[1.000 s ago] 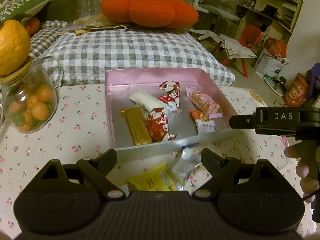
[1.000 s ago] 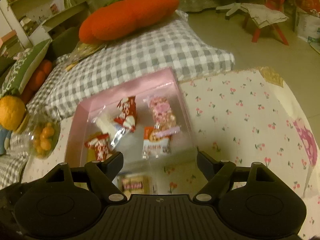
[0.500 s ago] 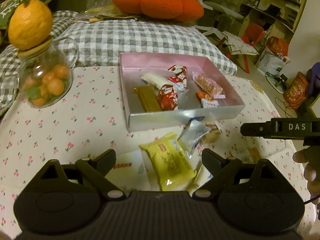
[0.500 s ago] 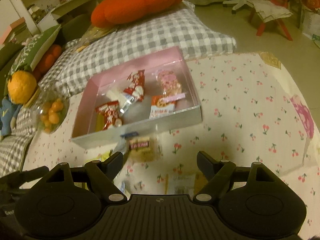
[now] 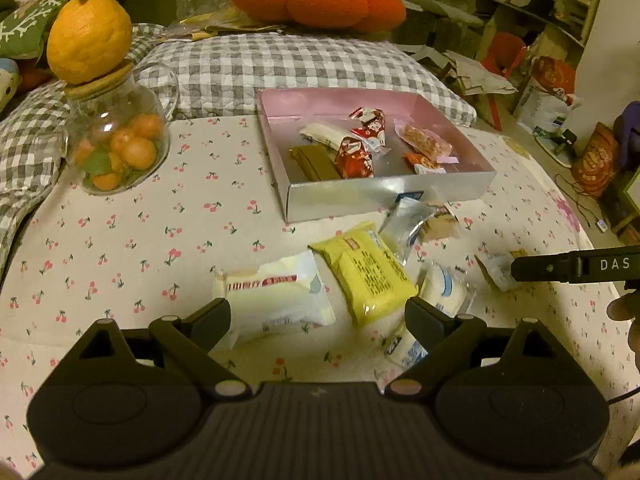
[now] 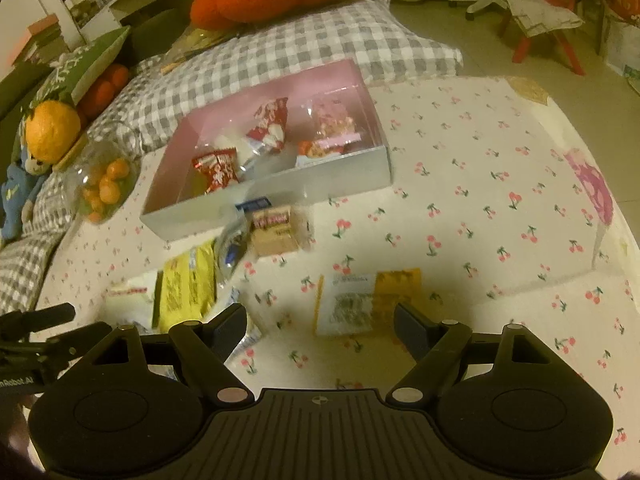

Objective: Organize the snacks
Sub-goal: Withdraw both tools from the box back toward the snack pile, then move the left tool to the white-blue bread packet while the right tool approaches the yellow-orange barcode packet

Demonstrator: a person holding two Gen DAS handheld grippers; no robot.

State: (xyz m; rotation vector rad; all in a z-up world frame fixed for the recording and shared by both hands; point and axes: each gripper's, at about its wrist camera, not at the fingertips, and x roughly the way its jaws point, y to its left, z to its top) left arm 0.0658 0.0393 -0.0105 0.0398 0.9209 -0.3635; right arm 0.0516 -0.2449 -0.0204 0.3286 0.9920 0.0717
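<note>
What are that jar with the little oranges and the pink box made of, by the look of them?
The jar looks like clear glass: the small oranges show through it and it carries bright glints. Its lid seems to be pale wood or cork. The box looks like thin card, shiny silver outside and pink inside; its front wall mirrors the cloth, but it might be plastic.

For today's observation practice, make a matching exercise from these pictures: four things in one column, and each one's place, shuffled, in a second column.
Things:
1. large orange fruit
2. gold bar snack
3. yellow snack packet
4. small oranges

Places:
A. inside the pink tray
B. on the cherry-print cloth, in front of the tray
C. on the lid of the glass jar
D. inside the glass jar

Pairs: 1-C, 2-A, 3-B, 4-D
</note>
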